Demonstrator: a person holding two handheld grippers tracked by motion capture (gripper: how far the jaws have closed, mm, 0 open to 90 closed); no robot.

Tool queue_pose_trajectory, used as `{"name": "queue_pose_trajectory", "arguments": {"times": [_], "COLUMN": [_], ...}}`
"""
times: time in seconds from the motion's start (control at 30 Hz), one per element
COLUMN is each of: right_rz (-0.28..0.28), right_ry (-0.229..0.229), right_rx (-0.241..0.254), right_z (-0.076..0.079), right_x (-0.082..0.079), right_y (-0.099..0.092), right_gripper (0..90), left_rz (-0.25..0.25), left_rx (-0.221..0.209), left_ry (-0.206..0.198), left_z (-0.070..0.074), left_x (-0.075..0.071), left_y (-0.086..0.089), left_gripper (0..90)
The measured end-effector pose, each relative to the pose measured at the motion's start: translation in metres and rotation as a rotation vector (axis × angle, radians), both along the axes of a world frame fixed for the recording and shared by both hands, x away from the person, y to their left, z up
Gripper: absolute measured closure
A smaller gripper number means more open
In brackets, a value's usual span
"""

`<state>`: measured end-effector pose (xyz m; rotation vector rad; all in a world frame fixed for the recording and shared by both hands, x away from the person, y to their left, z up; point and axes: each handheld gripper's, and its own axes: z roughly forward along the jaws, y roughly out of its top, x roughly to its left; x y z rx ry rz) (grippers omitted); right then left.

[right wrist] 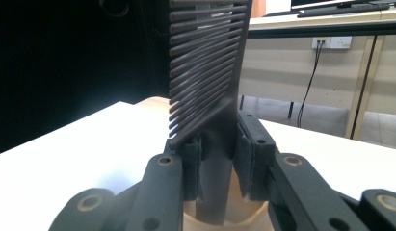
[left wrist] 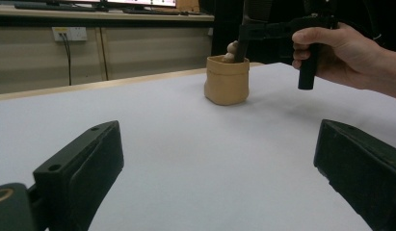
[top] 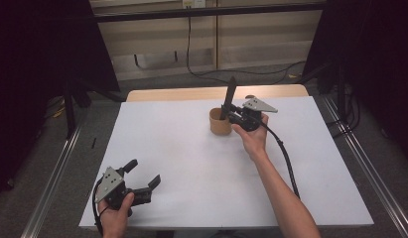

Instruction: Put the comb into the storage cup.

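A tan cup-like pouch (top: 220, 123) stands on the white table (top: 191, 163) past its middle. A black comb (top: 230, 97) stands upright with its lower end inside the pouch. My right gripper (top: 230, 113) is shut on the comb's handle just above the pouch rim; in the right gripper view the comb (right wrist: 207, 86) rises between the pads (right wrist: 246, 154), teeth to the left. The left gripper view shows the pouch (left wrist: 227, 79) with a small rounded tan thing (left wrist: 231, 51) inside it. My left gripper (top: 142, 174) rests open near the table's front left corner, holding nothing.
The white table sits on a wooden top (top: 191, 93) that shows at the far edge. A black cable (top: 286, 158) trails from the right gripper along the forearm. Metal rails (top: 52, 178) run on the floor at both sides.
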<state>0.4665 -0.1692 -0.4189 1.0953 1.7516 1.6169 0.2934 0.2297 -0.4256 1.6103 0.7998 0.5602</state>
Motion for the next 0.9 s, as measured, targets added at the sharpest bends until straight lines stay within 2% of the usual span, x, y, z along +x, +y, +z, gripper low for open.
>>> {"name": "queue_pose_trajectory", "arguments": {"times": [0.6,0.9], "right_rz": [-0.01,-0.007], "right_ry": [0.013,0.017], "right_rx": [-0.001,-0.001], "right_z": [-0.011,-0.016], "right_x": [0.001,0.001], "right_y": [0.003,0.004], "right_gripper": [73.2,73.1], "left_rz": [-0.008,-0.001], "left_rx": [0.011,-0.006], "left_ry": [-0.006,0.001], "left_z": [0.0,0.0], "left_x": [0.0,0.0], "left_y": [-0.001,-0.001], "left_gripper": [3.5,3.5]}}
